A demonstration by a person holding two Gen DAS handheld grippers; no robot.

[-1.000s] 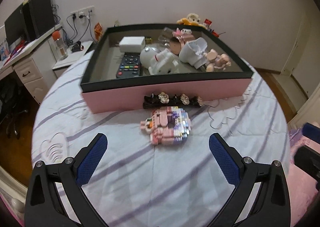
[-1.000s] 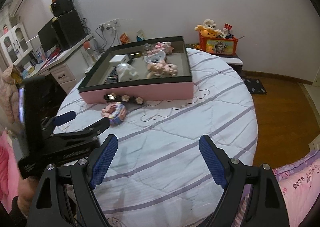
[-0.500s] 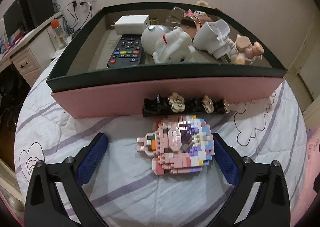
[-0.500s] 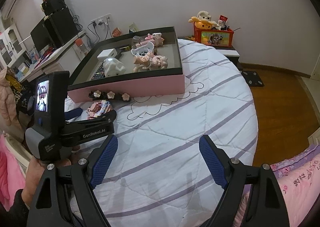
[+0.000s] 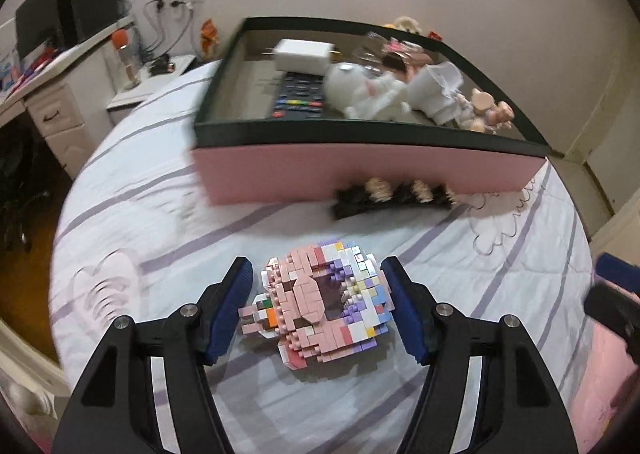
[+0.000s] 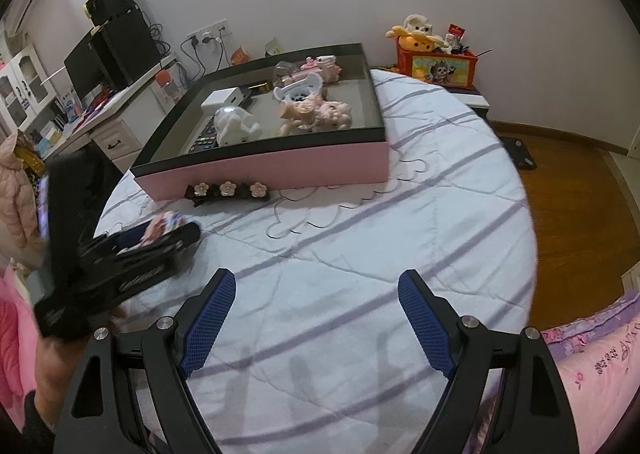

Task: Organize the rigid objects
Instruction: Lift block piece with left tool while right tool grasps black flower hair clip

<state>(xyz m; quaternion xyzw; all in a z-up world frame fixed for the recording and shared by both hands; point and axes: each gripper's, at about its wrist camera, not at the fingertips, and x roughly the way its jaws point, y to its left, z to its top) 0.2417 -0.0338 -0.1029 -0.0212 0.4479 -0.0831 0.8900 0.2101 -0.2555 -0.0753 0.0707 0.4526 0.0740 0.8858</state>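
**The Left Claw Closed In on the Block Toy**

A big round bed (image 6: 400, 238) with a white, purple-striped cover held everything. At its far side sat a wide pink box (image 6: 280, 166) with a dark rim. Inside lay a remote (image 5: 298, 98), a white toy figure (image 6: 236, 126), a white charger block (image 5: 302, 54) and some small dolls (image 6: 316, 112).

Just in front of the box wall lay a black hair clip (image 6: 227, 190) with three little flowers on it.

Nearer was the block toy (image 5: 320, 302), pink, white and purple, made of many tiny bricks. It looked lifted a little off the cover. The left claw (image 5: 316, 310) had one blue pad at each side of it, very close. The toy's edge seemed to touch the pads, so the claw looked like it was gripping the toy, but the picture was blurry.

The right claw (image 6: 318, 328) was spread wide and held nothing. It hung over bare cover, well apart from the toy.

The block toy was probably light and stiff, but it could snap apart. Bits might pop off if squeezed hard. The best hold looked like the two flat sides, with a gentle pinch. Its thin ear parts at the left looked weakest.
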